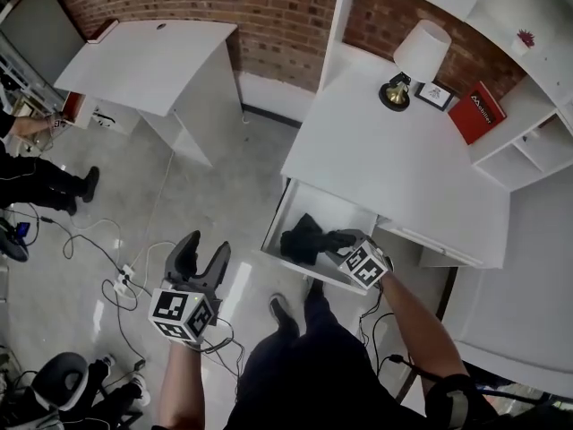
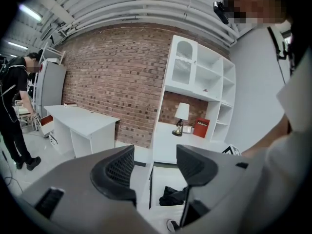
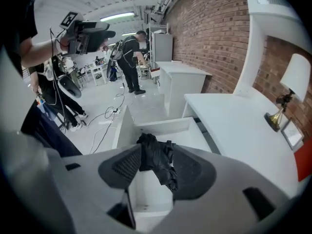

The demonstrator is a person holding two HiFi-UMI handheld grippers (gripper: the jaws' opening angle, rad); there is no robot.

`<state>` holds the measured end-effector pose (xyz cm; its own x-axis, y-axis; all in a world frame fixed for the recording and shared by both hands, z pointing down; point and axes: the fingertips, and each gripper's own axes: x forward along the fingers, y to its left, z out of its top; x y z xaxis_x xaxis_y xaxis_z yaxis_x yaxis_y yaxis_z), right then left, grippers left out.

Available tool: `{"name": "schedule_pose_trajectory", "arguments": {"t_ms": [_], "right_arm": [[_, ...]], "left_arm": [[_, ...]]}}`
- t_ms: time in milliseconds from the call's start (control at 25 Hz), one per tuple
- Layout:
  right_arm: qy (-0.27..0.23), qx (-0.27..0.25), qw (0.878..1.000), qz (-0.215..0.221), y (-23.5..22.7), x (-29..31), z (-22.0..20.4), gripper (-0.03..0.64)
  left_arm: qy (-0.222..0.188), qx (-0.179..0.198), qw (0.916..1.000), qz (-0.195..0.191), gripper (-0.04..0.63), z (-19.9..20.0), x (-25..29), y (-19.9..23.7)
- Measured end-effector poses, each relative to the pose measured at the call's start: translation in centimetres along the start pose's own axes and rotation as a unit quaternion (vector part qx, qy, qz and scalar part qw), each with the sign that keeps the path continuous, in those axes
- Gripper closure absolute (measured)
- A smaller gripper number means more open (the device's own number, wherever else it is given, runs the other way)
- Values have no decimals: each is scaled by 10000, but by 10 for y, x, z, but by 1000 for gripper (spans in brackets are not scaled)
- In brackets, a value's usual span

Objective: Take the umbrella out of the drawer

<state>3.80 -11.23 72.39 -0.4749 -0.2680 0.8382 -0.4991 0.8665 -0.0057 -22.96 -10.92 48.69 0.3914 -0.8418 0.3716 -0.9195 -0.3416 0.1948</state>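
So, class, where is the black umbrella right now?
In the head view, the umbrella lies in the open drawer under the white desk, just left of the right gripper.

White lettering noted on red book point(image 1: 477, 112) on worktop point(image 1: 394, 168); too small to be read. No other text made out.

red brick wall point(image 1: 277, 16) | pale grey floor point(image 1: 215, 195), cables point(image 1: 98, 240) | white desk point(image 1: 403, 168), lamp point(image 1: 421, 52), shelves point(image 1: 528, 141)
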Motion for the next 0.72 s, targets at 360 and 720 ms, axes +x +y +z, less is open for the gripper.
{"name": "schedule_pose_trajectory", "arguments": {"t_ms": [360, 720], "right_arm": [[915, -891, 9887, 781, -8, 78, -52, 369], [1227, -2254, 9574, 1320, -10, 136, -75, 223]], "left_arm": [[426, -165, 9985, 315, 328, -27, 30, -12], [608, -372, 9959, 557, 328, -29, 65, -13]]}}
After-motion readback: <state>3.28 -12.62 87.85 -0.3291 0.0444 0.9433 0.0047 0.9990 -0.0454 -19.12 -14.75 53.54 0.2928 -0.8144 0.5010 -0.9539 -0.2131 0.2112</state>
